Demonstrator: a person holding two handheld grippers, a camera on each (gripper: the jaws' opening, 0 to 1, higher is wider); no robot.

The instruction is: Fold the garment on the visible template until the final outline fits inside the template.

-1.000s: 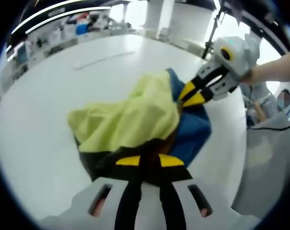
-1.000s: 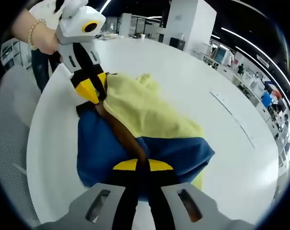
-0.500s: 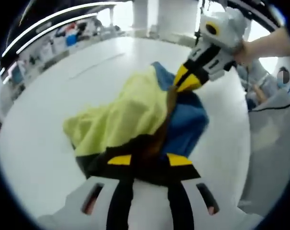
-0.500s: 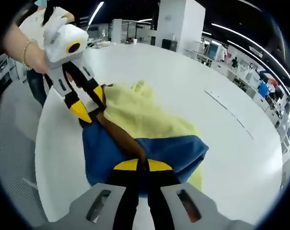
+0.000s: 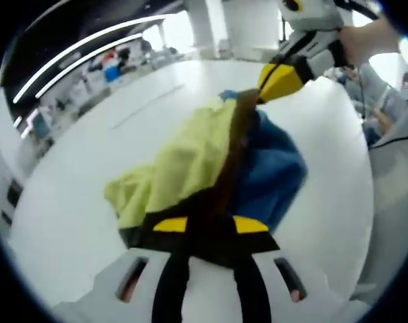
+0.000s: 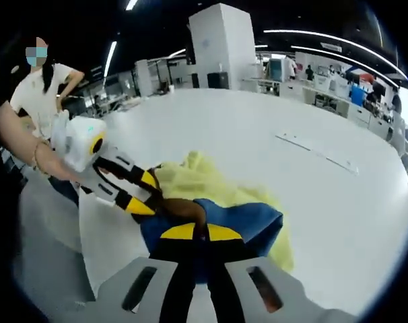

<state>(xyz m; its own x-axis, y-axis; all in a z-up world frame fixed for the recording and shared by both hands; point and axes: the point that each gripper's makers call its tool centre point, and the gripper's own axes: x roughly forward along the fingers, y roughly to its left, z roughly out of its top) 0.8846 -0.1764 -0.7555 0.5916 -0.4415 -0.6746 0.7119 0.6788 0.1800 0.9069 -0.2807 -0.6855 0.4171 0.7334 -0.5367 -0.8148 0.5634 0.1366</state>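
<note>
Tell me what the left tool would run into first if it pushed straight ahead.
The left tool is already shut on the garment, so it meets that cloth at once; the right tool lies farther along, depth unclear.

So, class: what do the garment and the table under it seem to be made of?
The garment, held by the left hand-held gripper and right hand-held gripper, looks like soft woven or knit fabric, matte, in yellow, blue and brown panels; it drapes and creases. The table looks like a hard, smooth white surface, perhaps laminate; the exact material is unclear.
</note>
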